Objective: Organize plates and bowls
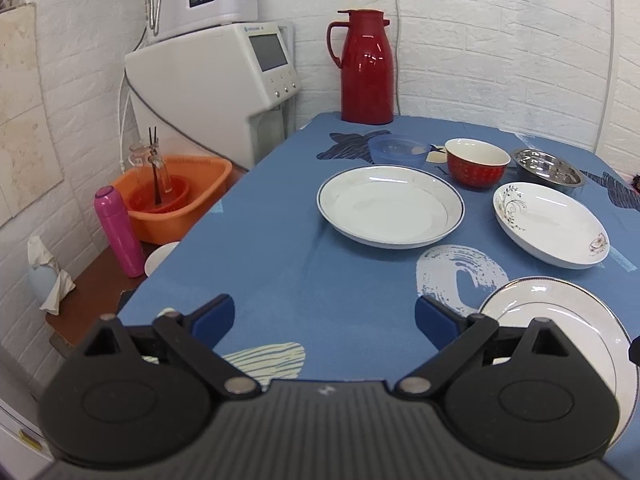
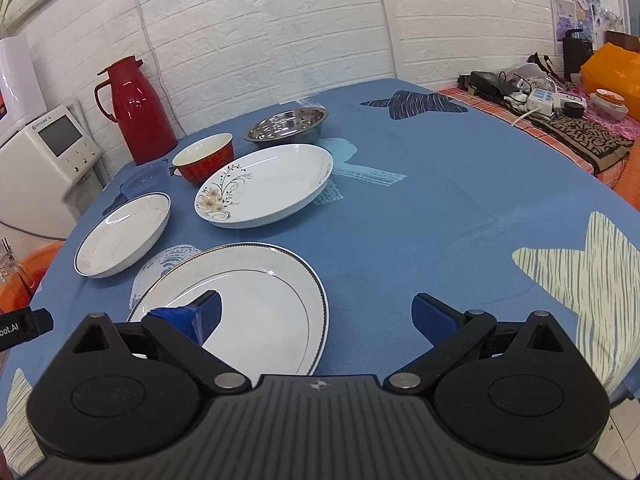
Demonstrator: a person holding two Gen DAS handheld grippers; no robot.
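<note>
Left gripper (image 1: 325,316) and right gripper (image 2: 316,314): fingers wide, empty. Gold-rimmed plate (image 2: 256,304) near surface's front edge; blue-rimmed plate (image 1: 390,206), floral plate (image 2: 266,184) mid-surface; red bowl (image 1: 476,164), steel bowl (image 2: 288,123) toward back edge.

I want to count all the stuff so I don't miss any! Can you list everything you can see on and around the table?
plates: three, white; one flat nearest, one blue-rimmed at left, one flowered in the middle
red bowl: one, red outside, white inside; behind the flowered plate
blue bowl: one, see-through blue; near the flask
steel bowl: one, silver; far side
flask: one, red; back corner
tablecloth: one, blue with star shapes
basin: one, orange; beside the table
bottle: one, pink; by the basin
left gripper: black, blue pads, open
right gripper: black, blue pads, open
</note>
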